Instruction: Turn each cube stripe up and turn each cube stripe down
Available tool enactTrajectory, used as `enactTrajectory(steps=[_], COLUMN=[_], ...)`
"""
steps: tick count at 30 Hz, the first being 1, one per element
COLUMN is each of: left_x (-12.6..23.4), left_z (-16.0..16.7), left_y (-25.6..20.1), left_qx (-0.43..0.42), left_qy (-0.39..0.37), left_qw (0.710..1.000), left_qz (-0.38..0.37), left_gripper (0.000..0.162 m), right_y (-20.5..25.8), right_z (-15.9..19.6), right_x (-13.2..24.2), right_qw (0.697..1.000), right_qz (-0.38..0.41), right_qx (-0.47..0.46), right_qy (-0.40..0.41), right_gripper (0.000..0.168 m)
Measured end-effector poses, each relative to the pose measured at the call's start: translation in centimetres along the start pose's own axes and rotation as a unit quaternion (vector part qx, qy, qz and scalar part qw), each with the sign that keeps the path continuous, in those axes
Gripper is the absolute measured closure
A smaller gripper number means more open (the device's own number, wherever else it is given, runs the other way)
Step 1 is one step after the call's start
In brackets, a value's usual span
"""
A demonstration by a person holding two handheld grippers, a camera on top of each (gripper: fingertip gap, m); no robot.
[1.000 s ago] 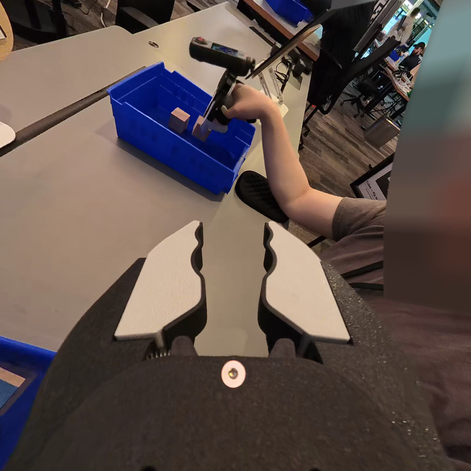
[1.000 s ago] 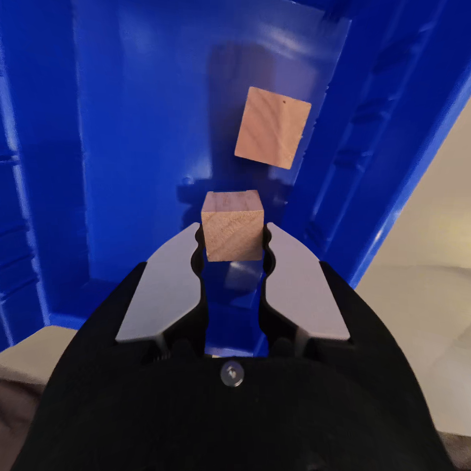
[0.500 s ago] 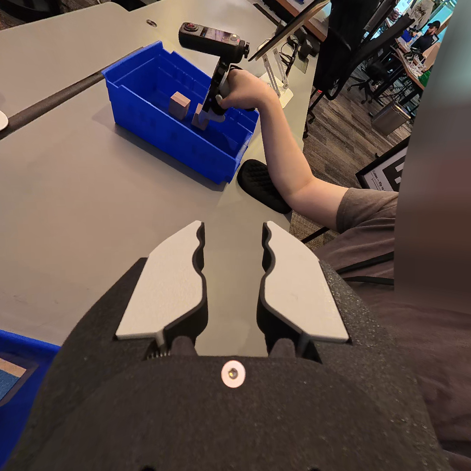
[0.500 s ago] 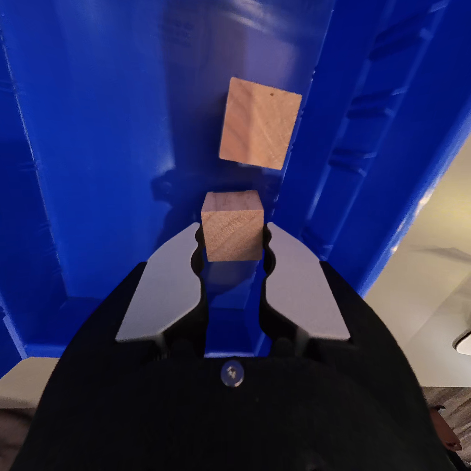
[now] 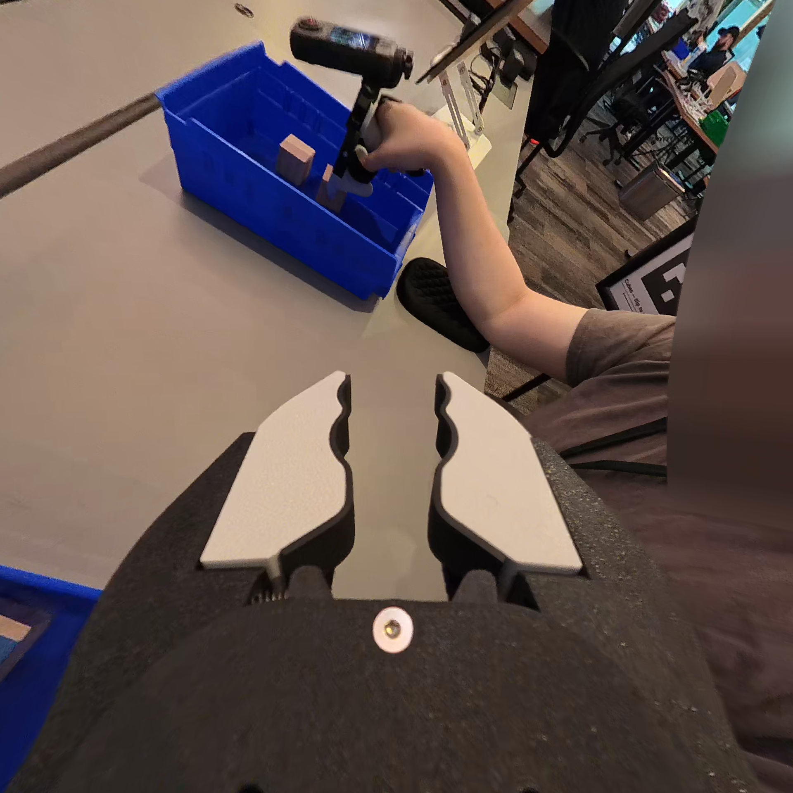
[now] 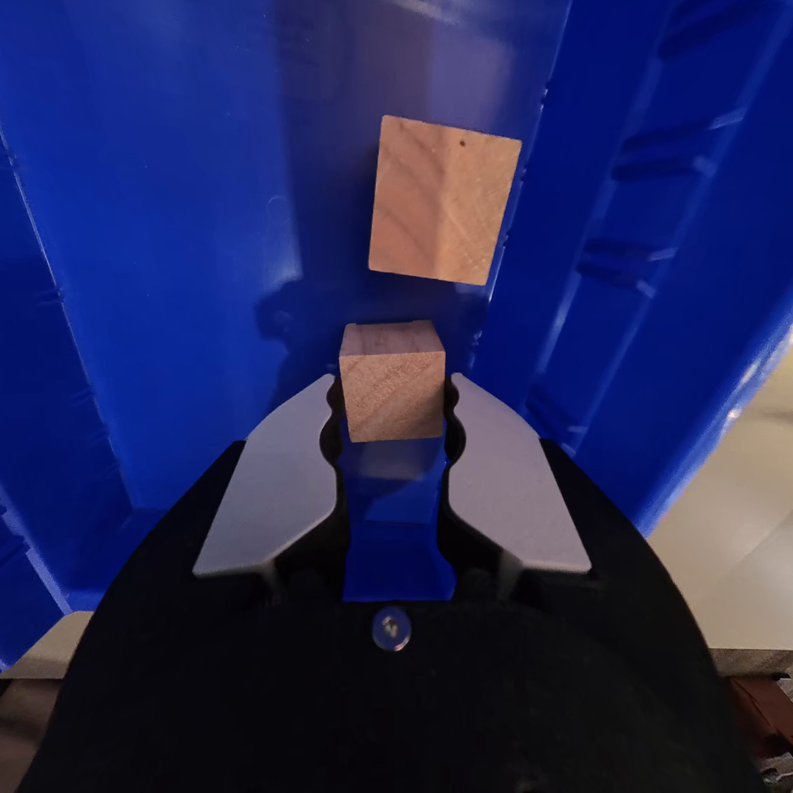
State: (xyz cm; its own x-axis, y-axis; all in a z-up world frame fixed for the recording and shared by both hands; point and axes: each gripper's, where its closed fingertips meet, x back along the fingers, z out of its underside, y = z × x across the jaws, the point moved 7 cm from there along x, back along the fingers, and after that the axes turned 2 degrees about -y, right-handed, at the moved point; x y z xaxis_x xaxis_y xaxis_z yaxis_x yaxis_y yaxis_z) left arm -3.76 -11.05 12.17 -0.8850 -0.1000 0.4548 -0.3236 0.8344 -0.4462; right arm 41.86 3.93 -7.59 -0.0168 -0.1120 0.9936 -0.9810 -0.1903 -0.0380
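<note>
Cubes of plain pale wood sat in the blue plastic bin (image 6: pixel 171 214): my right gripper (image 6: pixel 391 377) pinched one (image 6: pixel 392 388) by its flat sides, light and rigid I judged, the other (image 6: pixel 444 199) near the far wall, my left gripper (image 5: pixel 391 379) parted, empty.

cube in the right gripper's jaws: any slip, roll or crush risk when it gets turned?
The held cube looks like solid wood, so probably rigid, unlikely to crush. Flat faces sit between the right gripper fingers, so slip seems unlikely. Square edges suggest it won't roll in the blue bin.
</note>
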Motion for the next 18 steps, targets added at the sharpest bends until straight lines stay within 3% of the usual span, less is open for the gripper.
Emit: enactTrajectory(steps=[4, 6, 11, 13, 18], left_x=[2.8, 4.8, 9.0, 9.2, 8.1], left_z=[-1.7, -1.9, 2.1, 5.1, 10.7], left_y=[1.3, 2.9, 9.7, 12.6, 18.0], left_qx=[-0.047, -0.072, -0.144, -0.146, -0.156], left_qy=[-0.069, -0.074, 0.024, 0.104, 0.257], left_qw=[0.993, 0.983, 0.914, 0.9, 0.889], left_qz=[-0.078, -0.152, -0.379, -0.397, -0.347], left_gripper=[0.13, 0.12, 0.114, 0.113, 0.109], right_y=[0.2, 0.2, 0.4, 0.8, 0.9], right_z=[-0.1, -0.2, -0.1, 0.3, 2.0], right_x=[0.6, 1.8, 7.7, 10.3, 13.7], right_qw=[1.0, 0.999, 0.985, 0.973, 0.952], right_qz=[0.002, 0.01, 0.014, -0.002, -0.026], right_qx=[0.005, 0.009, 0.028, 0.04, 0.055], right_qy=[-0.006, -0.03, -0.167, -0.227, -0.299], right_gripper=[0.11, 0.108, 0.108, 0.108, 0.11])
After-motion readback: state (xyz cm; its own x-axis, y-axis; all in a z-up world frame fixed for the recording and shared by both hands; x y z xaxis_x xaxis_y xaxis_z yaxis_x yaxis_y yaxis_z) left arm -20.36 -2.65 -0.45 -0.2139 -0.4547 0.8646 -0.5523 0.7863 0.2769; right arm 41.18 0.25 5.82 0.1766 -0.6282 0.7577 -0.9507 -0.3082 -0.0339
